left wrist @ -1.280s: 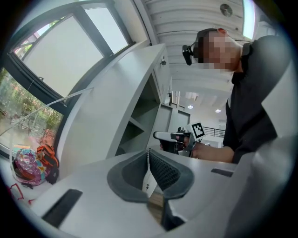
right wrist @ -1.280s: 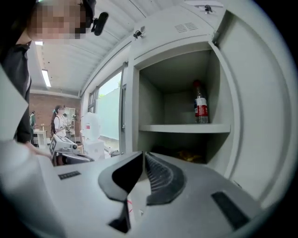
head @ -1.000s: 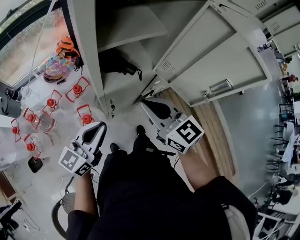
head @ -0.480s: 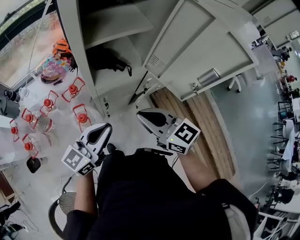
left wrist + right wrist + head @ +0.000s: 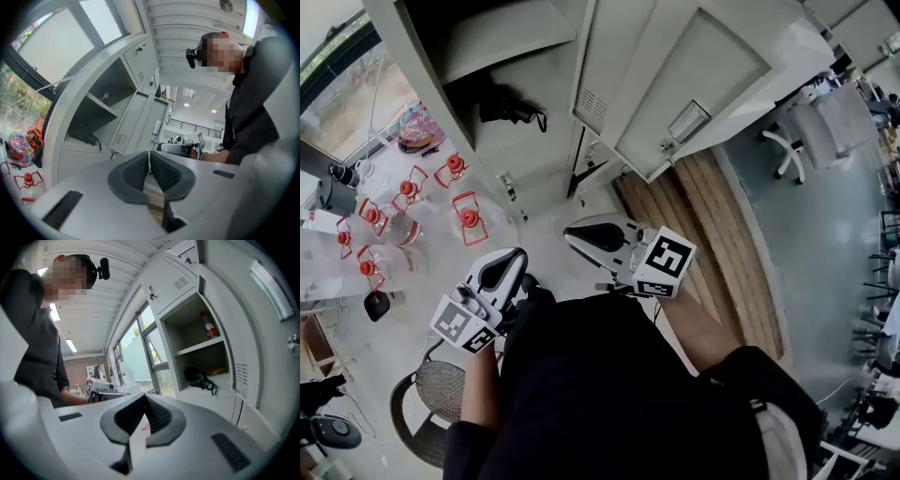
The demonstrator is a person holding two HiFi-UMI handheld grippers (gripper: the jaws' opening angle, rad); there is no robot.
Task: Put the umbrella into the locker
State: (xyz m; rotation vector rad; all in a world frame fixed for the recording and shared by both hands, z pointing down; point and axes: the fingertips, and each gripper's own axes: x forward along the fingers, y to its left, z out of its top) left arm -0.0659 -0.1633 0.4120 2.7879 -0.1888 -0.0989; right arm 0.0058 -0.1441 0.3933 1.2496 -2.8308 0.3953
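The left gripper has its two jaws closed together, and nothing is between them. The right gripper also has its jaws closed together and empty. In the head view both are near the centre of the frame, above the person's dark clothes. The black folded umbrella lies on the lower shelf of the open locker, in the upper left of the frame, well apart from both grippers. The locker door stands open at upper centre. In the right gripper view a bottle with a red cap stands on the upper shelf. Glass jars with red tops stand on the floor at the left.
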